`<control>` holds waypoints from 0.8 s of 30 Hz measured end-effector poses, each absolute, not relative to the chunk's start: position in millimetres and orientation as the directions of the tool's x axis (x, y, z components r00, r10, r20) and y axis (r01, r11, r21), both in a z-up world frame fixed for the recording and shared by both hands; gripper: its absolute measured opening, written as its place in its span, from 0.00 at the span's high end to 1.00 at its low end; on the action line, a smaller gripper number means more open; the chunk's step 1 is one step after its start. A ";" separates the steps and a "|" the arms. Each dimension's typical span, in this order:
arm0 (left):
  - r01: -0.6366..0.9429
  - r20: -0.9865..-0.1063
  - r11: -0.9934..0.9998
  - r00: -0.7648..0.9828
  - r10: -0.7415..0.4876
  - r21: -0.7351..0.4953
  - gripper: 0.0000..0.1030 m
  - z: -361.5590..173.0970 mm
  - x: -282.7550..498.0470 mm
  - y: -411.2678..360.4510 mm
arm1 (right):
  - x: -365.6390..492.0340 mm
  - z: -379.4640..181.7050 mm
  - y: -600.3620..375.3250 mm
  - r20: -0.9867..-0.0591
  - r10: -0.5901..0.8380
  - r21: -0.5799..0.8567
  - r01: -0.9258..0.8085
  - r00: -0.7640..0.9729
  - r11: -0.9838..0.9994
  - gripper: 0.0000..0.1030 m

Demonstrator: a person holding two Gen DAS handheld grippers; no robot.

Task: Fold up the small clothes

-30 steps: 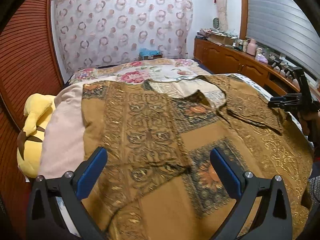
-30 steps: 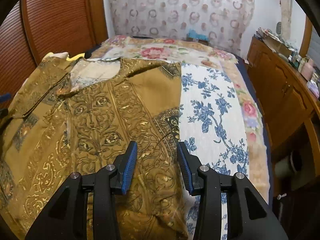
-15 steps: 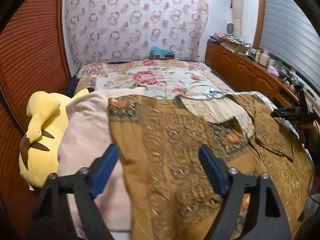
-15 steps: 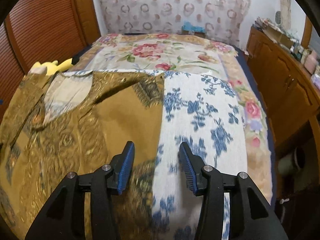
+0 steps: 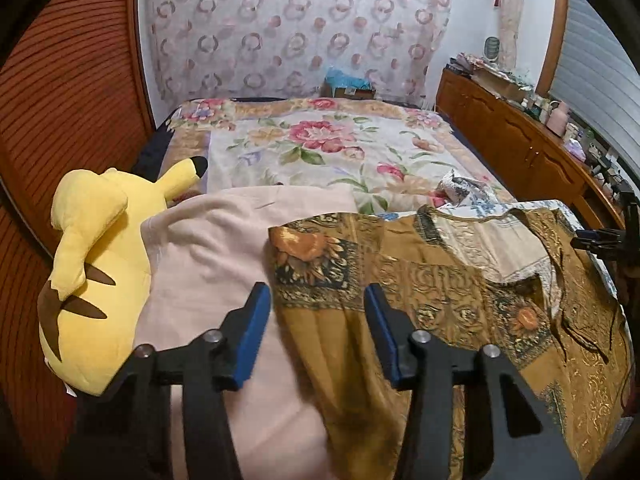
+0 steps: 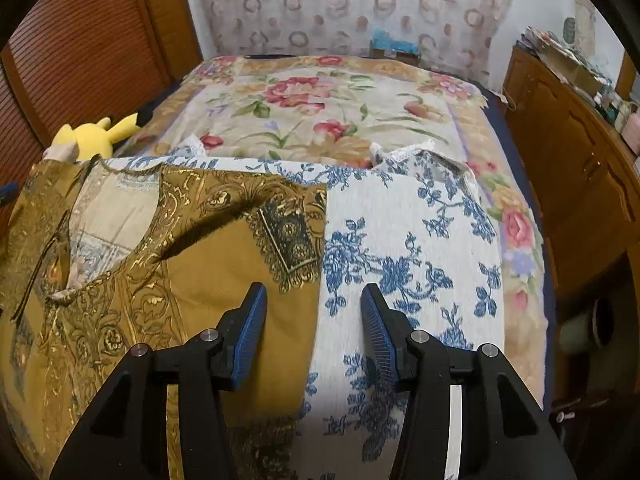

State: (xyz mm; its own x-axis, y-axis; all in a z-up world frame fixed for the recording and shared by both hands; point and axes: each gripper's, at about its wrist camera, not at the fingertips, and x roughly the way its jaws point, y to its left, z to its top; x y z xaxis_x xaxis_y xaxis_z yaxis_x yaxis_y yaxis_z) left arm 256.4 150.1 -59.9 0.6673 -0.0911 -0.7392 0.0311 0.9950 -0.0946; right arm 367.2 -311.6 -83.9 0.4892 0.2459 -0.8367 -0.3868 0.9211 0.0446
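Note:
A mustard-gold patterned top [image 5: 448, 312] lies spread flat on the bed, neckline up; it also shows in the right wrist view [image 6: 168, 280]. My left gripper [image 5: 318, 328] is open and empty, hovering over the top's left sleeve edge, where it meets a pale pink cloth [image 5: 208, 264]. My right gripper [image 6: 314, 328] is open and empty over the top's right sleeve edge, where it meets a white cloth with blue flowers [image 6: 404, 256]. The right gripper also shows at the far right of the left wrist view [image 5: 600, 240].
A yellow plush toy [image 5: 92, 264] lies at the bed's left side. A floral bedspread [image 5: 320, 144] covers the far half of the bed. A wooden sideboard [image 6: 576, 168] with clutter runs along the right. A slatted wooden door [image 5: 68, 92] stands to the left.
Both grippers have moved outward from the top's middle to its sleeve edges. The left jaws have narrowed but stay open. The top has not moved.

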 end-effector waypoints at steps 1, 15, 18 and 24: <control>0.031 -0.741 0.995 0.665 -0.092 -0.096 0.54 -61.0 258.5 150.9 | 368.0 -84.1 -310.9 -0.836 0.247 0.044 -0.390 0.490 0.920 0.51; 0.082 -0.751 0.987 0.640 -0.160 -0.140 0.89 -68.3 267.5 147.2 | 363.5 -84.5 -294.9 -0.839 0.292 0.061 -0.454 0.459 0.889 0.77; 0.093 -0.743 0.983 0.644 -0.181 -0.159 0.95 -61.5 264.4 144.8 | 358.7 -84.1 -294.8 -0.837 0.314 0.078 -0.471 0.448 0.879 0.95; 0.110 -0.684 0.984 0.708 -0.176 -0.140 0.97 -24.9 249.7 134.9 | 339.2 -61.4 -302.2 -0.776 0.339 0.086 -0.443 0.532 0.892 0.99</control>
State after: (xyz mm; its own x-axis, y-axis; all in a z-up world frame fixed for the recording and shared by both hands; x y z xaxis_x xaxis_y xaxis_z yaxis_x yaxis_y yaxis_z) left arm 249.7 134.9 -24.9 0.7081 -0.1761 -0.6838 0.1096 0.9841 -0.1400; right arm 339.2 -302.2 -61.4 0.5320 0.3395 -0.7757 -0.4433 0.8922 0.0864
